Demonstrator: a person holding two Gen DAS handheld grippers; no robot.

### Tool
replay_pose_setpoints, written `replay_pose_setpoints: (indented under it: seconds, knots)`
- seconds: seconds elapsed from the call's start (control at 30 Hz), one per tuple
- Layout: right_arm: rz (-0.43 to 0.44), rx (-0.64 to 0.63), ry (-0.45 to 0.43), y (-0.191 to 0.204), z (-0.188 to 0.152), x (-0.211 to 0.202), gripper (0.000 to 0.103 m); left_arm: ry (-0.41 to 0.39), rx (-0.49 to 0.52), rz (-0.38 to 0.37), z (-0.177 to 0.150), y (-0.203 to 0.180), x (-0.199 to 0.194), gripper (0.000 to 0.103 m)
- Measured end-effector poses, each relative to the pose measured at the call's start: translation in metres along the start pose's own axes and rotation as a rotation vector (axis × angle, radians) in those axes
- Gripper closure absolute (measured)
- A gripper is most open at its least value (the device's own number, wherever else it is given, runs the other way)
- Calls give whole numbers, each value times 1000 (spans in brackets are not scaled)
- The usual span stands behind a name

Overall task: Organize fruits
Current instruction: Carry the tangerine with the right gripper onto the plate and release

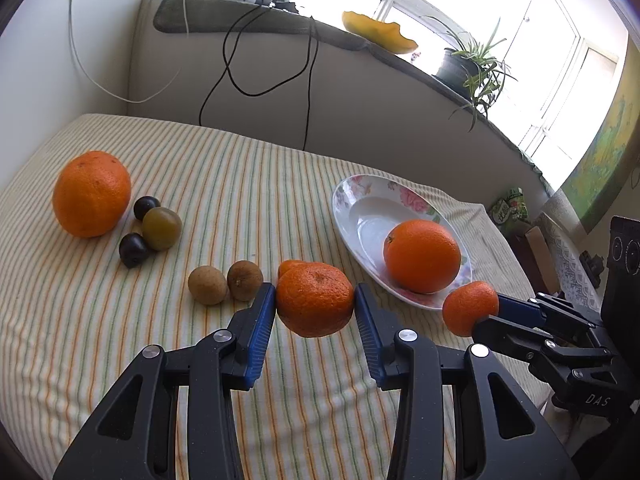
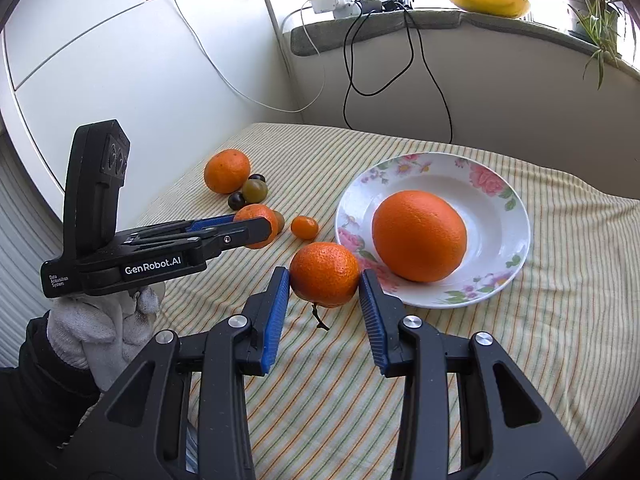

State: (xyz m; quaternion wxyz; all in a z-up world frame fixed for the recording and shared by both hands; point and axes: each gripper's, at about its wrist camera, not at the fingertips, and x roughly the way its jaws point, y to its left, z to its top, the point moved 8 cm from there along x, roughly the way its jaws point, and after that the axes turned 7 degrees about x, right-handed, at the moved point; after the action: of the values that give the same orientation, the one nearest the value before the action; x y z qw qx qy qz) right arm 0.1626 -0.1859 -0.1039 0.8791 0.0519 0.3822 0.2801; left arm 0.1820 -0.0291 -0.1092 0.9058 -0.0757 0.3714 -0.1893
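**Both grippers closed on mandarins beside the floral plate**

Left gripper (image 1: 315,306): blue-padded jaws pressed against both sides of a mandarin (image 1: 315,299), centre of the left wrist view. The fruit appears lifted clear of the striped tablecloth (image 1: 248,184); contact with the cloth cannot be confirmed. In the right wrist view the same gripper enters from the left edge, held by a white-gloved hand (image 2: 100,320).

Right gripper (image 2: 325,280): jaws narrowed onto a second mandarin (image 2: 325,274), pads touching each flank, a short stem hanging beneath it. This fruit sits just left of the plate's near rim, lower centre of the frame.

Floral plate (image 1: 360,188), centre right of the left wrist view: holds one large orange (image 1: 422,255) on its near side.

Remaining fruit on the cloth, left wrist view:
- another large orange (image 1: 92,194), far left
- beside it, two dark plums (image 1: 146,207) and a greenish plum (image 1: 162,228), clustered and touching
- two brown round fruits (image 1: 207,285), side by side, just left of the left gripper's pad; kind not determinable
- a small orange fruit (image 2: 304,227), seen in the right wrist view, between the held mandarins and the plum cluster.

Background: windowsill with a potted plant (image 1: 476,68), upper right.
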Motion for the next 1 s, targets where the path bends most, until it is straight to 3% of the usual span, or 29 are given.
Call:
replay_pose_setpoints:
  seconds: [0.47, 1.0]
  knots:
    - [-52, 53, -75, -46, 40, -18, 65, -7, 56, -26, 29, -27, 26, 64]
    - [-75, 92, -43, -91, 70, 21, 65, -6, 96, -33, 65, -34, 63, 64]
